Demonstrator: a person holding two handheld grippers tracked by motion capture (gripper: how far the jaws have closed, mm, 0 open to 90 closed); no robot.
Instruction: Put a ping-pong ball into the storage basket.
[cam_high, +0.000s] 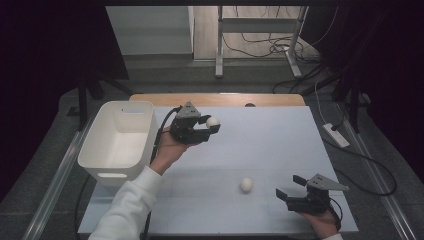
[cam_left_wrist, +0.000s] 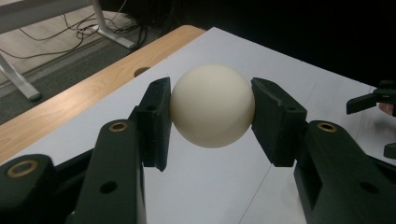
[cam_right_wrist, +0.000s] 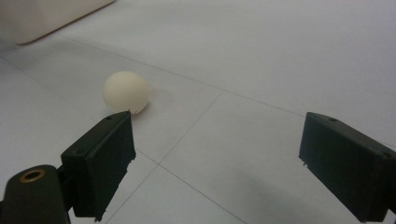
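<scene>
My left gripper (cam_high: 212, 125) is held above the white table top, just right of the bin, shut on a cream ball (cam_high: 213, 121). The left gripper view shows that ball (cam_left_wrist: 212, 105) squeezed between both black pads. A second cream ball (cam_high: 246, 184) lies on the table near the front, left of my right gripper (cam_high: 289, 186). The right gripper is open, low over the table with nothing between its jaws. In the right gripper view the loose ball (cam_right_wrist: 126, 91) sits just beyond the left pad (cam_right_wrist: 105, 161).
A white plastic bin (cam_high: 118, 140) with a handle slot stands at the table's left edge. A wooden strip (cam_high: 220, 99) runs along the far edge. Beyond it are desk legs and loose cables (cam_high: 260, 42) on the floor.
</scene>
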